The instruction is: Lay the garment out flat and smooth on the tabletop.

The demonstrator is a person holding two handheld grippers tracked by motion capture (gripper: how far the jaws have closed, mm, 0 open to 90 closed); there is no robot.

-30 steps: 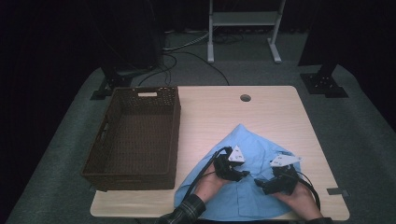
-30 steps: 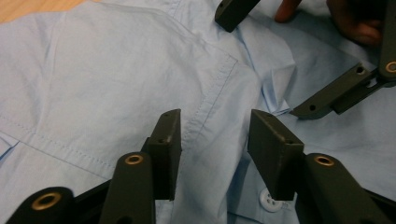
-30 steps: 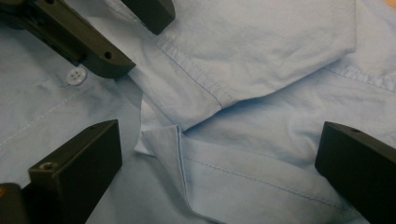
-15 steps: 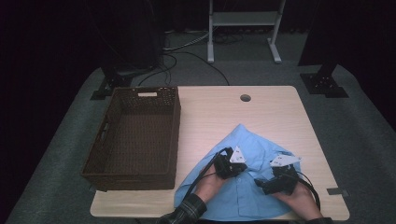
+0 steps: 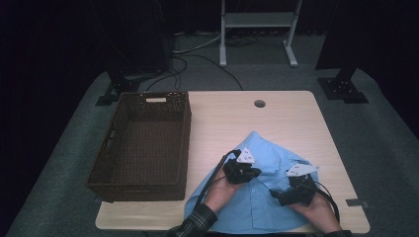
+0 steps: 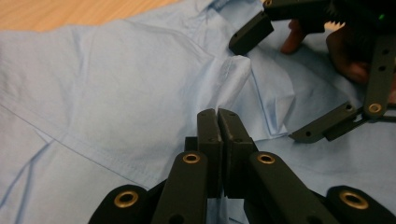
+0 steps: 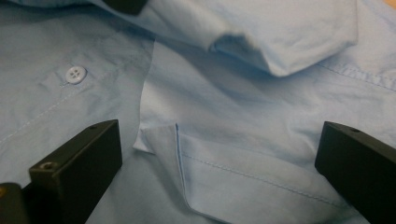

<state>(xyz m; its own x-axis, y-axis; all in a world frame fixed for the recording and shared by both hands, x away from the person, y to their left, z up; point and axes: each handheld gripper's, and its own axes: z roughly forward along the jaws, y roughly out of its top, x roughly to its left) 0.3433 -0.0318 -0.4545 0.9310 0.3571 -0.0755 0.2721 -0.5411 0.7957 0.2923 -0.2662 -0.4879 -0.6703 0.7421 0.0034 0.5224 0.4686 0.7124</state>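
A light blue shirt (image 5: 257,210) lies spread on the near right part of the wooden table (image 5: 276,118). My left gripper (image 5: 254,173) rests on its middle. Its jaws (image 6: 217,112) have just been closing and now stand together, pinching a raised fold of the shirt (image 6: 116,84). My right gripper (image 5: 276,195) sits a little to the right, also low on the cloth. Its jaws (image 7: 219,140) are spread wide over a pocket corner (image 7: 243,182) near a white button (image 7: 75,73), with nothing gripped. The left gripper view shows the right gripper (image 6: 264,91) open opposite the fold.
A dark wicker basket (image 5: 143,143) stands on the table's left side, with nothing visible inside. A round cable hole (image 5: 259,103) sits near the far edge. Bare wood lies between the basket and the shirt. Stands and cables are on the floor behind.
Both hands keep their places on the shirt. The high view shows no clear shift of the cloth or the basket.
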